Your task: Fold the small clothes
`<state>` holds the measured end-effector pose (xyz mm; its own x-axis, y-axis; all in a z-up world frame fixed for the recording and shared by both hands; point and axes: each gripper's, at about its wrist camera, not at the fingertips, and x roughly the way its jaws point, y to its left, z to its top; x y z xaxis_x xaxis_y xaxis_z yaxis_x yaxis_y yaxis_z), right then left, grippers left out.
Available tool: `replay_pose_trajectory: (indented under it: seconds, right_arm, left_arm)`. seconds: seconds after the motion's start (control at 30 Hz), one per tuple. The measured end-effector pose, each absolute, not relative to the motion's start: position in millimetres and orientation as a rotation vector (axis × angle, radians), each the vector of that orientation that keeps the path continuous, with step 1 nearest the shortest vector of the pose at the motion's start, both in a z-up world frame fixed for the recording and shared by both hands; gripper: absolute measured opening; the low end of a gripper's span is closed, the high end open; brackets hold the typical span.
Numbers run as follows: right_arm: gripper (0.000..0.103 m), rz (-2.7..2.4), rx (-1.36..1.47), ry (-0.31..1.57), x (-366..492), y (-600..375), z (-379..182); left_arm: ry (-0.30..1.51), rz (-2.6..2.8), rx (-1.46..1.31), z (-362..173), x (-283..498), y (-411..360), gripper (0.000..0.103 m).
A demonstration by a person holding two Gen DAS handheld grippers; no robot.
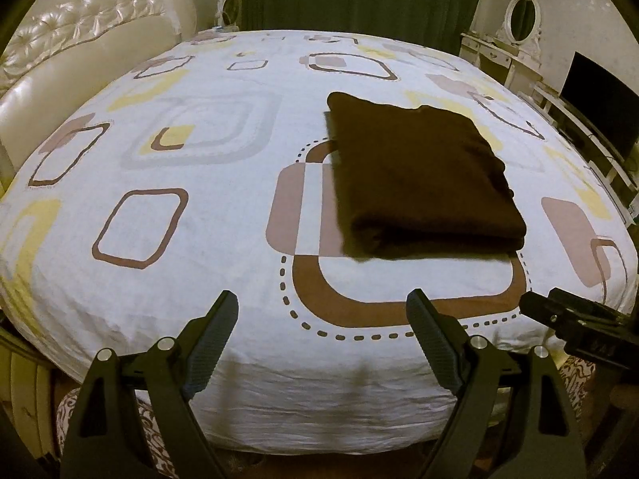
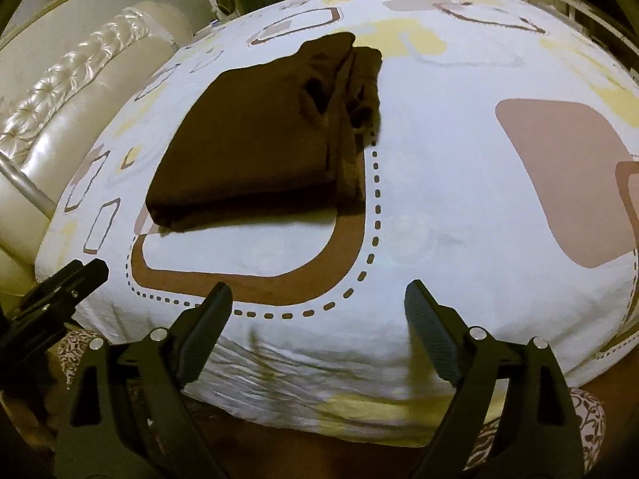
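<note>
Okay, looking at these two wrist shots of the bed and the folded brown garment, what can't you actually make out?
- Brown garment: its type; the folds hide its shape, both views.
- Garment's underside, both views: hidden against the bedsheet.
- Right gripper, left wrist view: cut off by the right edge.
- Left gripper, right wrist view: cut off by the left edge.
- Floor, both views: hidden by the bed.
</note>
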<state>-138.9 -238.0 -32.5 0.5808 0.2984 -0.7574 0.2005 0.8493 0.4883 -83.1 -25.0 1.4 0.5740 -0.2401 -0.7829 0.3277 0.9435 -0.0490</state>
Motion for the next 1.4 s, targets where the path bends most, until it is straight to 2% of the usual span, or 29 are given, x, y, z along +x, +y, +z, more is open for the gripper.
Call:
replay_pose_trajectory:
  seconds: [1.4]
  right_arm:
    - [0.09,-0.005,0.567,0.946,-139.2,-239.3,-36.0]
  left_arm:
    - [0.902,-0.307,0.08,2.0,-82.1,-23.8,0.085]
